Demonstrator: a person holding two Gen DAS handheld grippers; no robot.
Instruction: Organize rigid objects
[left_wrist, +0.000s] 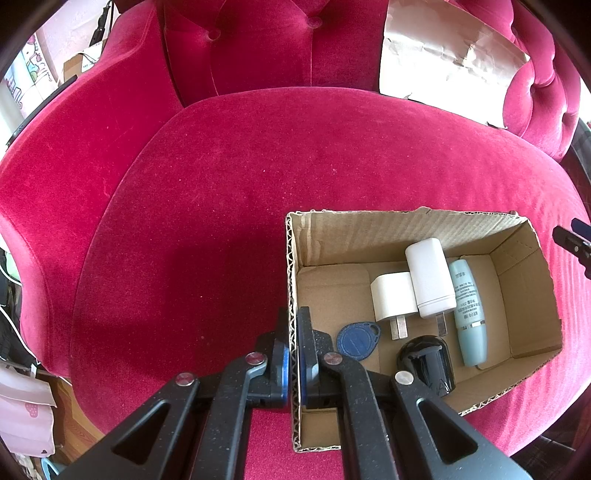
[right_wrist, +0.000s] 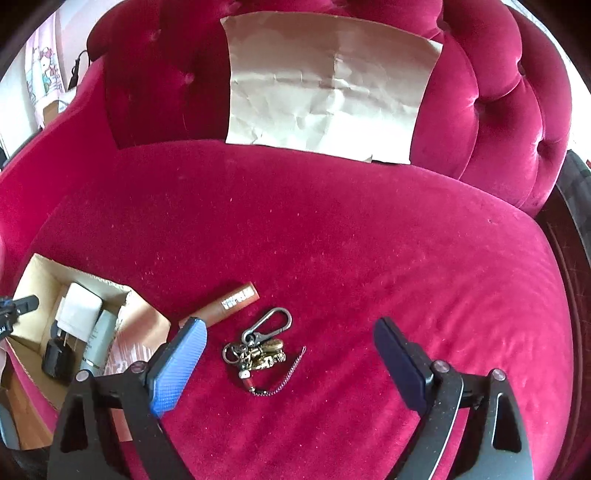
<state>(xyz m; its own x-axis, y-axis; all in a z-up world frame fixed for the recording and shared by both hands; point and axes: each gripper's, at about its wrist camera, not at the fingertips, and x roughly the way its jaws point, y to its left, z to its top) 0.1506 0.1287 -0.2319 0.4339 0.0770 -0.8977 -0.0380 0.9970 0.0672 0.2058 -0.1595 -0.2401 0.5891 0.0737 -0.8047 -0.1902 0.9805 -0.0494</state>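
The cardboard box (left_wrist: 369, 229) sits on the red velvet sofa seat (left_wrist: 221, 184), holding two white chargers (left_wrist: 428, 277), a pale blue tube (left_wrist: 469, 314), a blue key fob (left_wrist: 356, 339) and a black plug (left_wrist: 424, 362). The left hand-held gripper (left_wrist: 294, 354) is clamped on the box's near-left wall. Beside the box, a keychain (right_wrist: 258, 350) and brown tube (right_wrist: 232, 301) lie on the seat between the wide-open fingers of the right hand-held gripper (right_wrist: 291, 354).

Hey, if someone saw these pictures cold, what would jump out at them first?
The crimson velvet sofa fills both views. On its seat, the left claw pinches the wall of a cardboard box holding chargers and a tube, while the right claw gapes over a keychain beside a brown lipstick.
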